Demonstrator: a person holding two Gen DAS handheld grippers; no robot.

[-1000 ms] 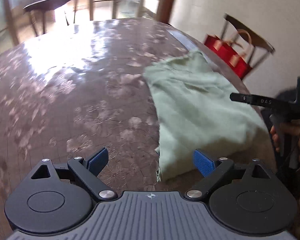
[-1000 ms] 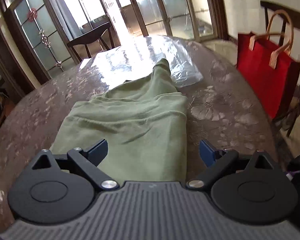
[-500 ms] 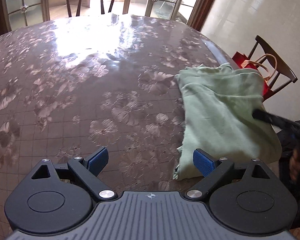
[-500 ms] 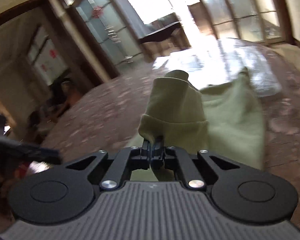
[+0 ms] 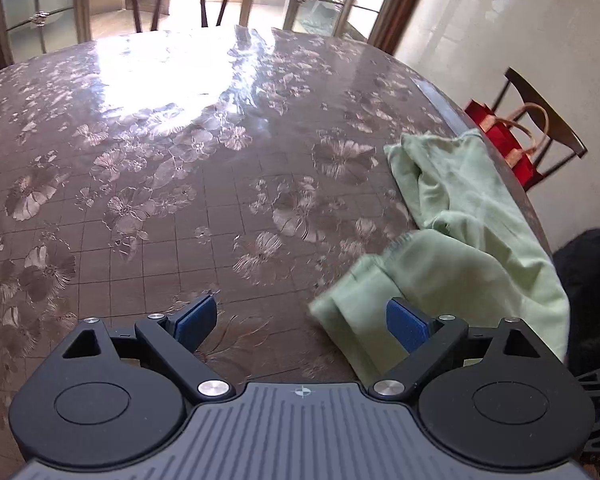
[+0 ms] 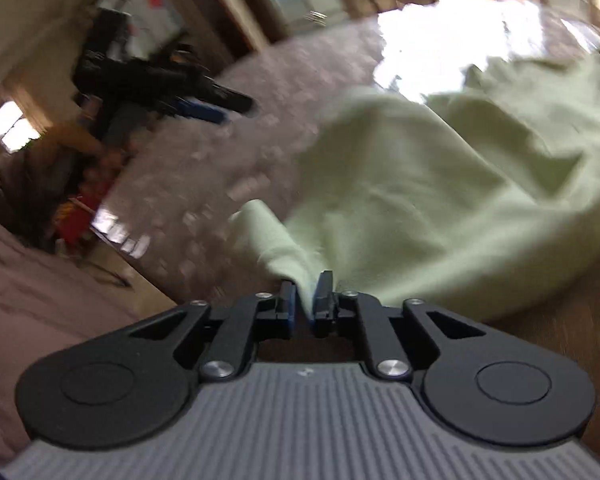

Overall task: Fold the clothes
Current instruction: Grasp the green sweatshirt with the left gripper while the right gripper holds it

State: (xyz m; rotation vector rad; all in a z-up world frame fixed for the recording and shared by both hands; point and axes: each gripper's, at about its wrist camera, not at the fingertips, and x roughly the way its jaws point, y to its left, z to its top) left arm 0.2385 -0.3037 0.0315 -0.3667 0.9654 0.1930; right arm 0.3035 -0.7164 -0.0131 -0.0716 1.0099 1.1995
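My right gripper (image 6: 305,300) has a bunched fold of the pale green garment (image 6: 440,184) between its pads; the jaws are nearly together and easing apart, the cloth seemingly pinched, though blur in this view makes the contact hard to confirm. From the pinch the fabric runs away to the far right, draped loosely over the flowered table (image 6: 260,128).

My left gripper (image 5: 302,320) stands with jaws wide apart and nothing between them, above bare tabletop at the near edge. In its view the garment (image 5: 460,240) lies on the table's (image 5: 180,200) right side, crumpled, its near part lifted and folded toward the left, just behind my right-hand blue pad.

A red bag (image 5: 508,148) sits on a chair (image 5: 548,120) beyond the table's right edge.
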